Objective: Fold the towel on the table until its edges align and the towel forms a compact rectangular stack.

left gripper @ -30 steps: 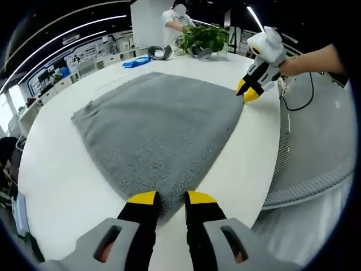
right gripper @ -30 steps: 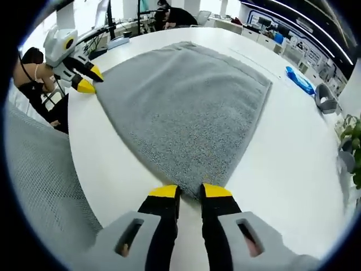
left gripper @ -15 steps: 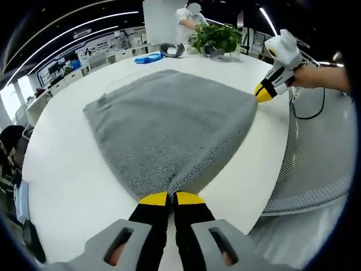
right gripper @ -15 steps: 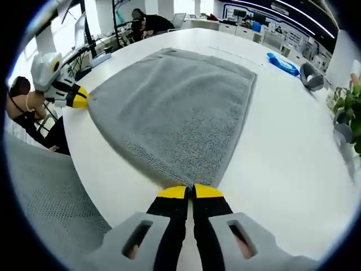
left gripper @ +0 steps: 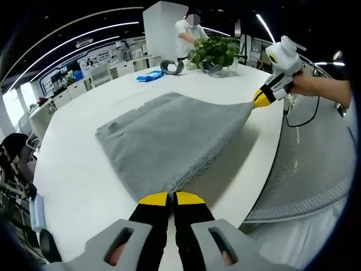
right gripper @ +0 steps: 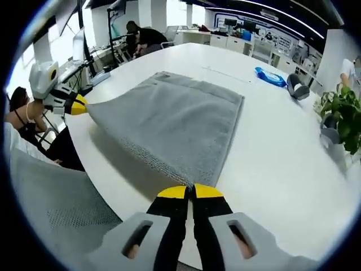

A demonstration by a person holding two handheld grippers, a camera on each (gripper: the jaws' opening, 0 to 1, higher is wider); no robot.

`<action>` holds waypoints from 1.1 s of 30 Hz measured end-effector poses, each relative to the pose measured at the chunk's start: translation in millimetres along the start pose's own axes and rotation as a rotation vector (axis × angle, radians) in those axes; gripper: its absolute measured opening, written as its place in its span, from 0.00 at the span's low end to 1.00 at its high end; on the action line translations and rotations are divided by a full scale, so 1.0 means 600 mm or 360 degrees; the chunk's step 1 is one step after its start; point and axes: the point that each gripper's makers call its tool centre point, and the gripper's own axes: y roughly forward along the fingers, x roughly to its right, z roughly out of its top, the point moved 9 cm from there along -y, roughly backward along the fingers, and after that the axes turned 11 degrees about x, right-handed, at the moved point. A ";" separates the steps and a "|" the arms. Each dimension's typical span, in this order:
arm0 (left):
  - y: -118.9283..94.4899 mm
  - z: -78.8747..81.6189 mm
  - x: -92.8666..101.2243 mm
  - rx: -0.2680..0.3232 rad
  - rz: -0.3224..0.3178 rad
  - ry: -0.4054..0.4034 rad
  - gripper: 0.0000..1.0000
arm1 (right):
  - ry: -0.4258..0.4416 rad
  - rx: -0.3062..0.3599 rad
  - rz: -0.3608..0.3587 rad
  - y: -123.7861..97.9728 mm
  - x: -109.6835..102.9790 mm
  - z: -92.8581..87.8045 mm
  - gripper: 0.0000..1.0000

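Grey terry towel (left gripper: 163, 141) lies on the white table (left gripper: 73, 169), its far edge flat on the top and its near edge raised off the surface between my two tongs; a shadow shows under the lifted part. My left gripper (left gripper: 171, 199) has its yellow tips pressed together on one near corner; my right gripper (right gripper: 189, 192) pinches the other near corner the same way — in the left gripper view it shows at the right, tips closed on the cloth.

To do this fold well, I judge I should carry both corners away from me at the same height and pace, so the near edge stays taut and straight; slack in the middle would drag and wrinkle. I would aim each corner at its far partner — the left at the far-left corner, the right at the far-right one; laying them down just on the far hem should line up the edges. I should keep the pinch firm until the cloth rests flat.

Far off stand a green potted plant (left gripper: 213, 51) and a blue cloth (right gripper: 271, 77), well apart from the towel; the fold should not reach them.
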 end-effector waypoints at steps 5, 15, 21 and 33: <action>-0.015 0.021 0.000 0.0022 0.0025 0.0045 0.02 | 0.0035 0.0026 -0.0010 -0.020 -0.004 0.014 0.00; -0.041 0.058 -0.007 0.0100 0.0069 0.0059 0.03 | 0.0008 0.0062 -0.0029 -0.047 -0.007 0.044 0.00; -0.046 0.080 -0.017 0.0117 0.0077 0.0068 0.03 | 0.0027 0.0122 -0.0035 -0.062 -0.001 0.067 0.00; -0.015 0.141 -0.068 0.0200 0.0123 0.0198 0.02 | -0.0097 0.0145 -0.0060 -0.032 0.040 0.134 0.00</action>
